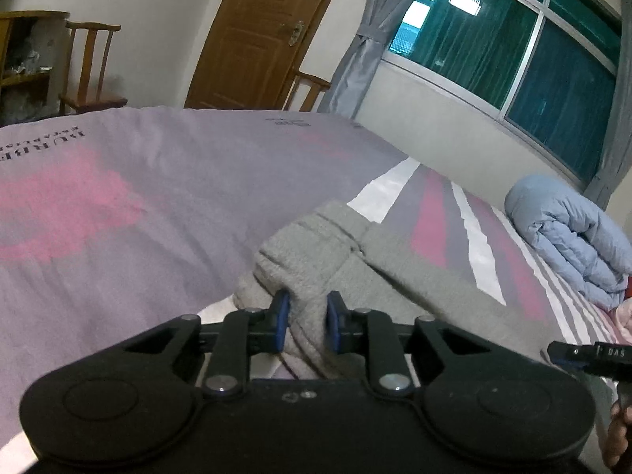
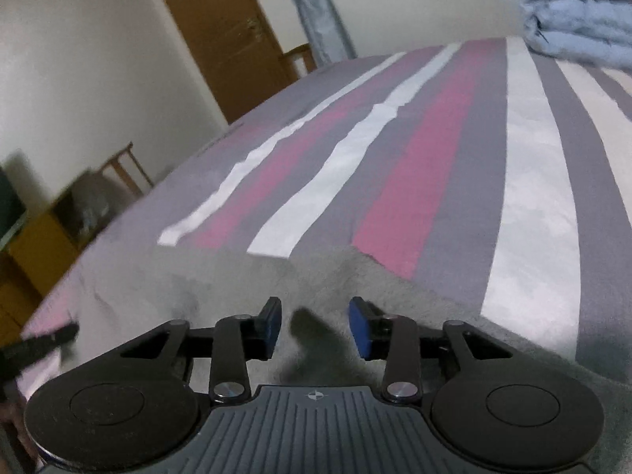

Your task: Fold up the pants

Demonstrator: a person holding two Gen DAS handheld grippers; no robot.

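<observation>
Left claw [image 1: 307,322] clamped on a bunched fold of grey pants [image 1: 316,245], garment lying on striped bed cover [image 1: 118,197], right claw [image 2: 315,326] parted above grey fabric, gripping nothing, blue quilt [image 1: 572,233] folded near window [image 1: 513,39].

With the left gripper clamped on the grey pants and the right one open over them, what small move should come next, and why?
Probably close the right gripper on the grey pants: its jaws stand open over the fabric while the left gripper already pinches a bunch.
</observation>
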